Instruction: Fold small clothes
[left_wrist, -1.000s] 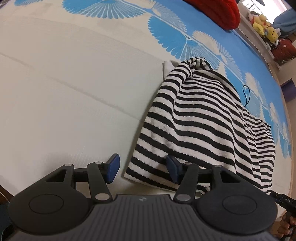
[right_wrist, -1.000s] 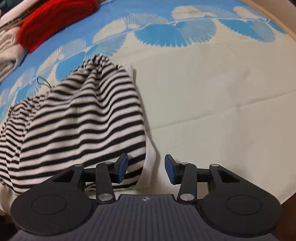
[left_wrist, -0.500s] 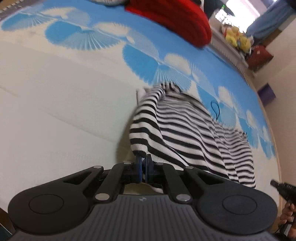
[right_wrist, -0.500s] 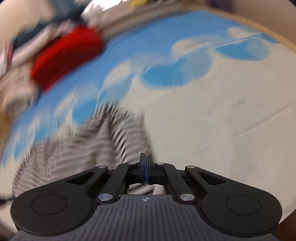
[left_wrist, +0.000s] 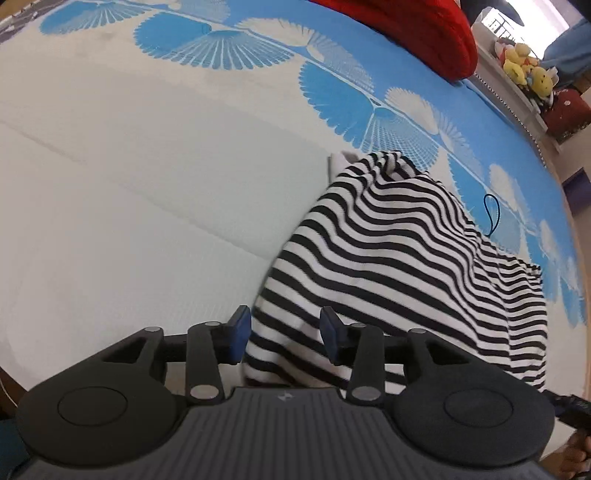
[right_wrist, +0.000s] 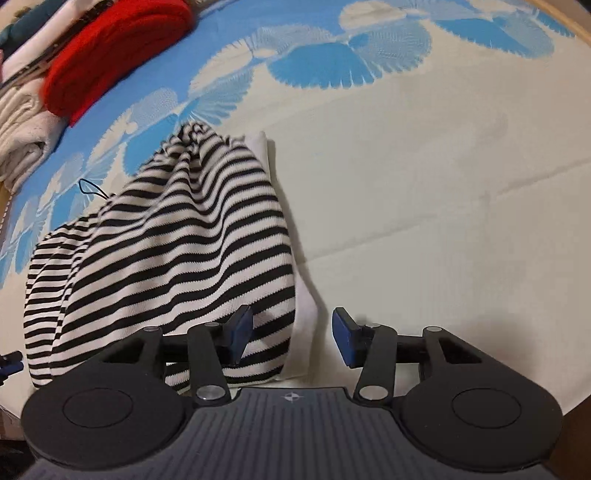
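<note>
Striped top (left_wrist: 399, 258) lies rumpled on the bed (left_wrist: 129, 184). Left gripper (left_wrist: 283, 338) and right gripper (right_wrist: 291, 338) over its near hem, jaws just opened, spread, cloth between, unpinched.

I see the striped garment (left_wrist: 399, 258) lying on the bed (left_wrist: 129, 184), its near end at the bed's near edge. My left gripper (left_wrist: 284, 339) straddles 1 near corner, my right gripper (right_wrist: 291, 339) the other. Folded clothes (right_wrist: 110, 55) sit along the far edge.
</note>
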